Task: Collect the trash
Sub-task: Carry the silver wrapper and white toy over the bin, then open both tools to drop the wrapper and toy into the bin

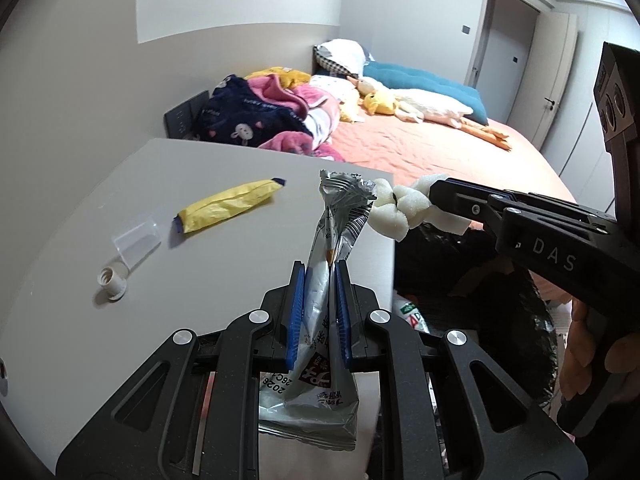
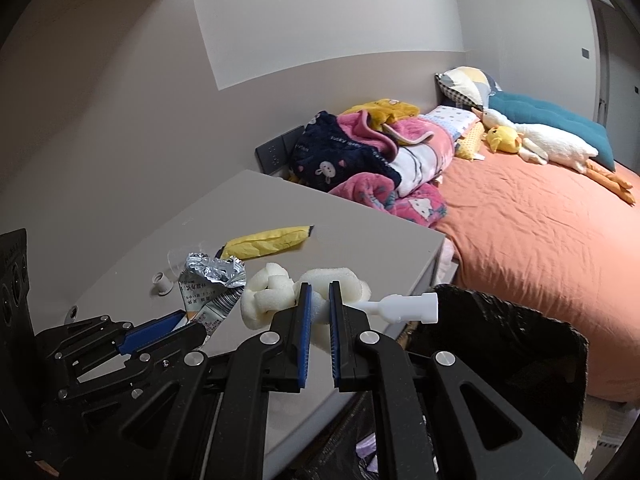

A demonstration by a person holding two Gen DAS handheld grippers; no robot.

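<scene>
Both grippers are loaded: the left gripper (image 1: 320,300) pinches a crinkled silver foil snack wrapper (image 1: 334,240); the right gripper (image 2: 318,312) clamps a knotted white foam strip (image 2: 276,292) (a white plastic nozzle (image 2: 404,307) protrudes) near the black-lined trash bin (image 2: 520,344); releasing short of its rim would drop the foam beside it.

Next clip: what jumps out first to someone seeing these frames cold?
Both grippers are loaded: the left gripper pinches a silver snack wrapper upright over the grey table, and the right gripper clamps a white foam sponge brush beside the black-lined trash bin. A yellow wrapper lies on the table.
</scene>
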